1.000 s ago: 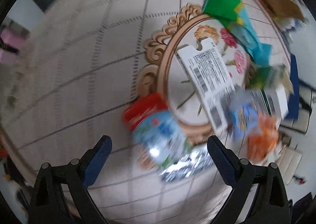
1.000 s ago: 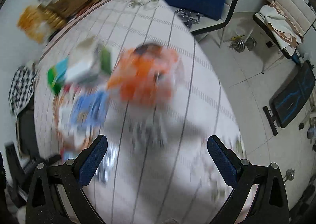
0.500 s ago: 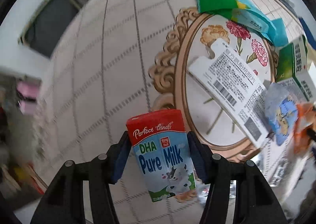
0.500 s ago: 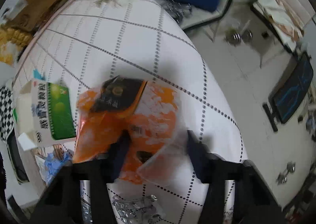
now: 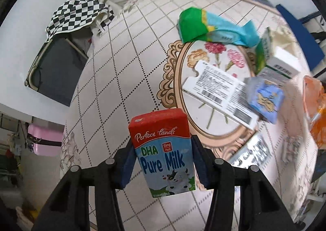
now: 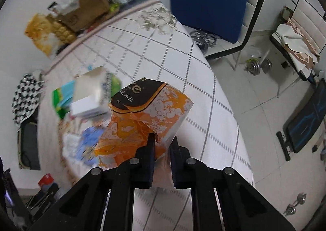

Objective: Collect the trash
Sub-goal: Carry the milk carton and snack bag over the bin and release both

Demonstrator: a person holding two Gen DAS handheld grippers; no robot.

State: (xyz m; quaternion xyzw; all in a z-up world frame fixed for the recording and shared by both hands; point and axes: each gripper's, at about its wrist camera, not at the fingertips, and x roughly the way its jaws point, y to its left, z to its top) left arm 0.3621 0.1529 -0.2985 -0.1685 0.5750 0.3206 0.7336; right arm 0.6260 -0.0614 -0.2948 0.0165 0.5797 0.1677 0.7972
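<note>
My left gripper [image 5: 162, 161] is shut on a red and blue "Pure Milk" carton [image 5: 163, 149] and holds it above the tablecloth. My right gripper [image 6: 162, 145] is shut on an orange and black snack wrapper [image 6: 146, 117], lifted off the table. The oval flowered tray [image 5: 179, 80] holds a white barcode card [image 5: 218, 90]. A green and blue packet [image 5: 214, 27], a green and white box [image 5: 275, 62], a blue pouch [image 5: 264, 100] and a silver foil piece [image 5: 252, 151] lie on or around it.
The table [image 6: 163, 52] has a checked cloth. Boxes and bags [image 6: 67, 19] stand along its far edge. A chair with a checkered cloth [image 5: 77, 11] stands on the left. A blue-backed chair [image 6: 214, 13], another chair [image 6: 301, 33] and dumbbells [image 6: 258, 64] are on the floor to the right.
Both grippers closed from open: the left on the milk carton, the right on the orange wrapper. Both items have been lifted off the table.
</note>
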